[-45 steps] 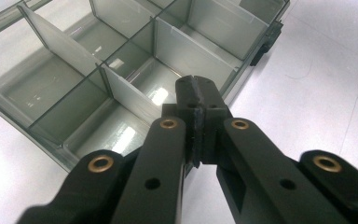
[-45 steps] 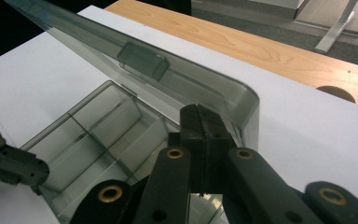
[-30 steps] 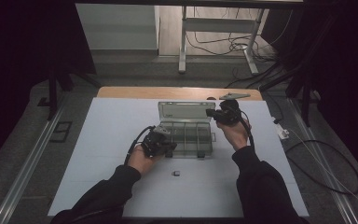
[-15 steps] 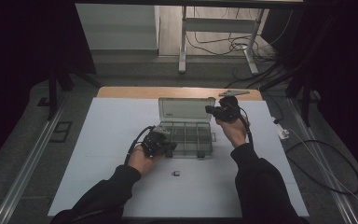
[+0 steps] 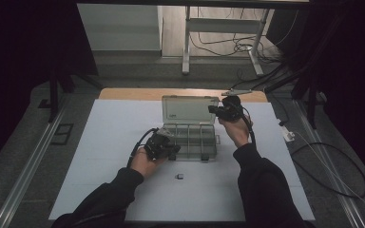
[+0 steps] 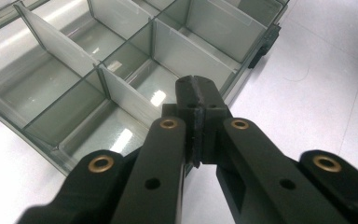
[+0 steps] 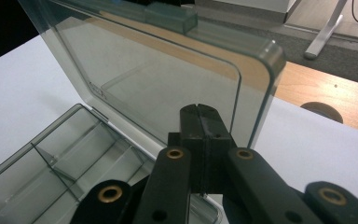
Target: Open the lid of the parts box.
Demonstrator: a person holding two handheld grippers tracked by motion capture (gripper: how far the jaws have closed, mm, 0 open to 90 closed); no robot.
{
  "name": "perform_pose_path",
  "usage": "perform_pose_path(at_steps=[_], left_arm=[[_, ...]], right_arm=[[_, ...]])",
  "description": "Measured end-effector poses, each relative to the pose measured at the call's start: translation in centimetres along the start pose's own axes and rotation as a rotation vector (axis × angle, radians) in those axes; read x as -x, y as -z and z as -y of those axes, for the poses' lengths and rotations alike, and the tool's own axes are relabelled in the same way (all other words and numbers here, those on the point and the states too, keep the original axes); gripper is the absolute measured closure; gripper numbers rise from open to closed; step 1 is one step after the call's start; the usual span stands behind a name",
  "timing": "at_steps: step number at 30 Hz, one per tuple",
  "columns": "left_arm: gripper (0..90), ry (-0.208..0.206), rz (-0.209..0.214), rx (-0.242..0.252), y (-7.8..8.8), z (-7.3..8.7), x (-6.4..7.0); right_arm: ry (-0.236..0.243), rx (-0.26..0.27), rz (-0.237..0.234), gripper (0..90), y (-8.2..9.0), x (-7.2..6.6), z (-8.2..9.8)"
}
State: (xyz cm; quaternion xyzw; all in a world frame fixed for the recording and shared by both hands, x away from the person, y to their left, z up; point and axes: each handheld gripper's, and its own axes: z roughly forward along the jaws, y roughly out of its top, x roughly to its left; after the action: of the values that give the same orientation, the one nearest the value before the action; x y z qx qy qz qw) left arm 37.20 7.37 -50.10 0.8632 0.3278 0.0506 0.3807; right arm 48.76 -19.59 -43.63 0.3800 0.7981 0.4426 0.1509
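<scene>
- We are working on a clear compartment box (image 5: 190, 140) lying on the white table cover (image 5: 100, 142), its lid (image 5: 188, 109) standing up at the far side.
- Our left gripper (image 5: 164, 146) sits at the box's near left corner. In the left gripper view its jaws are pressed fully together with nothing between them, the tips poised over the box's near edge (image 6: 140, 140), just above the dividers (image 6: 56, 44).
- Our right gripper (image 5: 221, 110) is up at the lid's right edge. In the right gripper view its jaws are likewise closed tight and empty, the tips just at the lid's rounded corner (image 7: 261, 84); we cannot tell whether they touch it.
- We judge the step in hand to be swinging the lid while the base is held still.
- To do it well, we should keep the left tips bearing down on the rim so the light box does not skate across the smooth cover.
- The right tips should push on the lid near its top edge, by the latch tab (image 7: 170, 16), and follow the hinge's arc rather than shove straight.
- Pushing low or off to one corner may twist the lid or tip the whole box.
- A small dark part (image 5: 179, 176) lies on the cover nearer to us, well apart from the box; we should keep our sleeves off it.
</scene>
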Motion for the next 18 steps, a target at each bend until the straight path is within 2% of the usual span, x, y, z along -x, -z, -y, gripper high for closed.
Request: perform_pose_path(at_steps=[18], left_arm=[[89.5,-0.014,-0.015,-0.005,0.0,-0.1,0.1]], right_arm=[[-0.013,-0.036,0.021,88.6,-1.4,0.8,0.1]])
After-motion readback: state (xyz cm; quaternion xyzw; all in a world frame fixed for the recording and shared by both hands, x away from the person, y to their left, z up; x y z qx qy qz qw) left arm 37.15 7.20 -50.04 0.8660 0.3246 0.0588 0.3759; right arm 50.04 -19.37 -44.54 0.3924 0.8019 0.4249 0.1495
